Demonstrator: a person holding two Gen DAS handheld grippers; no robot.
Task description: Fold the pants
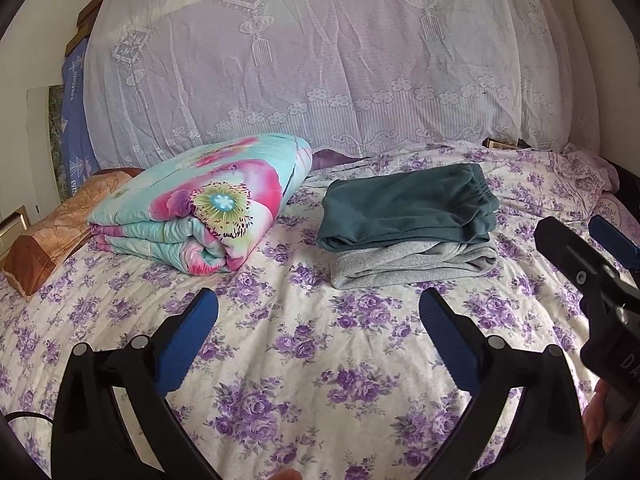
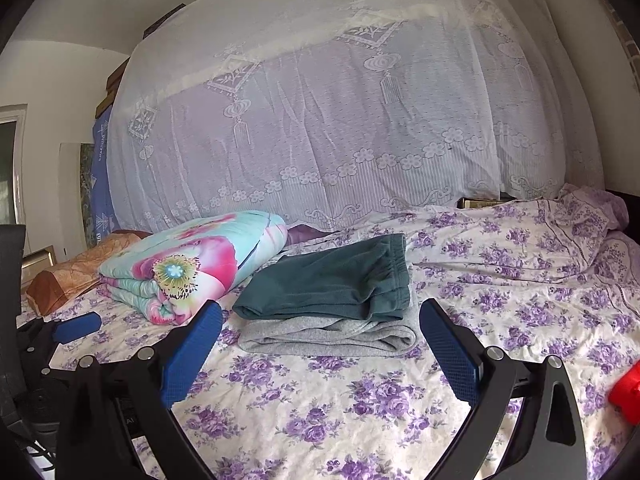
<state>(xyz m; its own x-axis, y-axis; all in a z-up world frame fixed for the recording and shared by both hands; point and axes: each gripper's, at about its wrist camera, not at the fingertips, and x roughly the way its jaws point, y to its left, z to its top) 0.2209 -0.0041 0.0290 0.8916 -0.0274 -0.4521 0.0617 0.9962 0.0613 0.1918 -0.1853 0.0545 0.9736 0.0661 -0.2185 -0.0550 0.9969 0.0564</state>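
Folded dark green pants (image 1: pixel 404 208) (image 2: pixel 332 280) lie on top of folded grey pants (image 1: pixel 412 264) (image 2: pixel 328 336), stacked in the middle of the bed. My left gripper (image 1: pixel 318 308) stands open over the purple-flowered sheet, short of the stack, with nothing between its blue pads. My right gripper (image 2: pixel 320 316) is open too, its fingers either side of the near edge of the stack, apart from the cloth. In the left wrist view the right gripper (image 1: pixel 592 240) shows at the right edge. The left gripper's blue fingertip (image 2: pixel 78 326) shows at the left of the right wrist view.
A folded floral quilt (image 1: pixel 200 208) (image 2: pixel 192 264) lies left of the stack, with an orange pillow (image 1: pixel 60 220) beyond it. A white lace curtain (image 1: pixel 320 60) covers the wall behind the bed. A red object (image 2: pixel 626 396) sits at the right edge.
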